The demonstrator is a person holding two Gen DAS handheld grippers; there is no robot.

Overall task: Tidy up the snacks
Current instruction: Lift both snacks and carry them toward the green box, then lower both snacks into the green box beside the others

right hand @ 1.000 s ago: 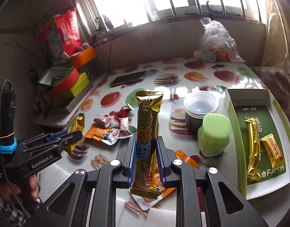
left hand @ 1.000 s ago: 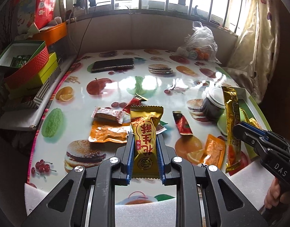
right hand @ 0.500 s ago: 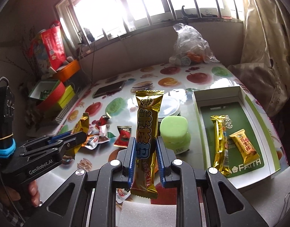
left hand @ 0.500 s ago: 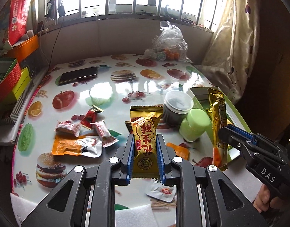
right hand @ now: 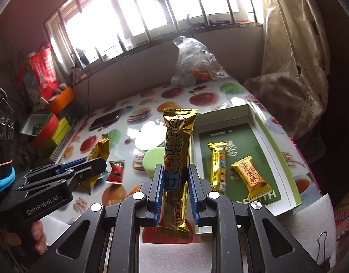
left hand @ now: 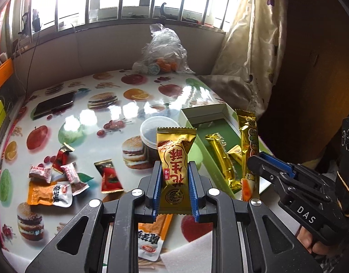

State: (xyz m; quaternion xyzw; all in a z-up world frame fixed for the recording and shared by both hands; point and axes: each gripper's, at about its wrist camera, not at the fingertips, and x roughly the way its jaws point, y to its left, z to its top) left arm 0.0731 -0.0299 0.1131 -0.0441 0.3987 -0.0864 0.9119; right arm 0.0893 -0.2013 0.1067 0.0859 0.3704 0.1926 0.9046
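My left gripper (left hand: 175, 182) is shut on a short gold peanut candy packet (left hand: 175, 159), held upright above the table's near edge. My right gripper (right hand: 174, 188) is shut on a long gold snack bar (right hand: 176, 159), also upright. In the left wrist view that long gold bar (left hand: 248, 150) and the right gripper (left hand: 261, 166) hang just right of mine, over the box's near side. The green-lined white box (right hand: 254, 122) at the right holds a gold bar (right hand: 217, 166) and a gold candy packet (right hand: 250, 177). Several loose snacks lie at the left, among them a red packet (left hand: 109, 177) and an orange packet (left hand: 49, 195).
A lidded round tub (left hand: 156, 132) and a green-capped jar (right hand: 154, 159) stand left of the box. A black phone (left hand: 54, 107) lies further back, and a plastic bag of fruit (left hand: 163, 52) sits by the wall. Stacked boxes (right hand: 49, 129) line the left; a curtain (left hand: 254, 45) hangs right.
Both grippers have swung to the right with their snacks, from over the loose pile toward the green-lined box, which now fills more of both views. Neither grip has changed.
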